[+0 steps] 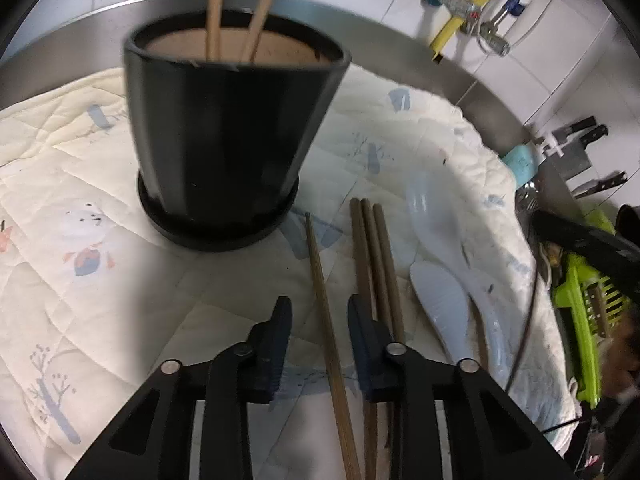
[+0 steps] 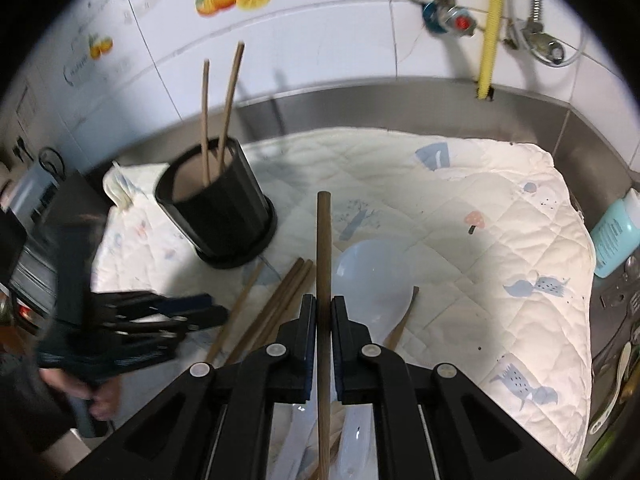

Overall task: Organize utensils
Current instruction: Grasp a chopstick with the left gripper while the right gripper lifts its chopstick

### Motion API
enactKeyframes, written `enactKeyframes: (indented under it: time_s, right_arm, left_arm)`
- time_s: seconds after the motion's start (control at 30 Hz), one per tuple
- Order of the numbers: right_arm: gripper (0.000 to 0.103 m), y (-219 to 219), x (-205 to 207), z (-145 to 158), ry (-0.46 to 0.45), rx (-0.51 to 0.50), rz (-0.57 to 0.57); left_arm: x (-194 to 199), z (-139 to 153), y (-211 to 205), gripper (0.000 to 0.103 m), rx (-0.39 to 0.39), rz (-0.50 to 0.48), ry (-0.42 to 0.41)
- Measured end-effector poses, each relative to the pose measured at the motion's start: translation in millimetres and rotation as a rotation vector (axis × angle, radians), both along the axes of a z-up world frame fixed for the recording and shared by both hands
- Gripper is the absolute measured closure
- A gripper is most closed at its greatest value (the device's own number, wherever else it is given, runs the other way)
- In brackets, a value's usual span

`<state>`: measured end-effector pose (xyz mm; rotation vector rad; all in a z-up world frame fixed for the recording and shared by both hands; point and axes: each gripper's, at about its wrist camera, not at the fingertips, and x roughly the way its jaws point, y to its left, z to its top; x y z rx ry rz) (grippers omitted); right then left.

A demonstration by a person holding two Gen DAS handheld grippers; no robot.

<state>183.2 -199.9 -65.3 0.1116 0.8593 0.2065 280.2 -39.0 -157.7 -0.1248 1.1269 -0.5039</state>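
The right gripper [image 2: 324,312] was clamped on a single brown chopstick [image 2: 323,248], its jaws pinched tight against the stick, which pointed straight ahead and stood clear above the quilted cloth [image 2: 500,208] spread over the steel worktop [image 2: 400,100].

The left gripper [image 1: 320,320] hung low over the cloth with its jaws part-open – one lone chopstick [image 1: 320,276] lay on the cloth between them, and the pads did not press on it. Just to the right of that stick lay three more chopsticks [image 1: 376,248] side by side, their ends running under the right jaw. Beside those lay a white spoon [image 1: 428,204] and a white rice paddle [image 1: 440,300], touching one another.

Behind them the black pot [image 1: 228,120] stood upright on its saucer on the cloth, with two chopsticks [image 1: 216,8] standing in it and leaning against its far rim. In the right wrist view the left gripper showed blurred at the left edge, near the pot – a hand gripped its handle. A pale blue bottle [image 2: 612,232] lay at the cloth's right edge.
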Motion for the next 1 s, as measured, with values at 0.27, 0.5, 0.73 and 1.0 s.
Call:
enactKeyframes:
  time_s: [0.27, 0.5, 0.73, 1.0]
  right_arm:
    - [0.093, -3, -20, 19, -0.069, 0.041, -0.014]
    - [0.093, -9, -35, 24, -0.101, 0.068, -0.027]
    - [0.093, -15, -48, 30, -0.127, 0.089, -0.034]
    - [0.093, -18, -59, 40, -0.166, 0.114, -0.035]
  left_arm:
    - [9, -10, -25, 0.083, 0.080, -0.024, 0.010]
    - [9, -10, -45, 0.094, 0.201, -0.045, -0.025]
    - [3, -1, -34, 0.096, 0.096, -0.014, -0.034]
    - [-25, 50, -15, 0.097, -0.023, 0.016, -0.169]
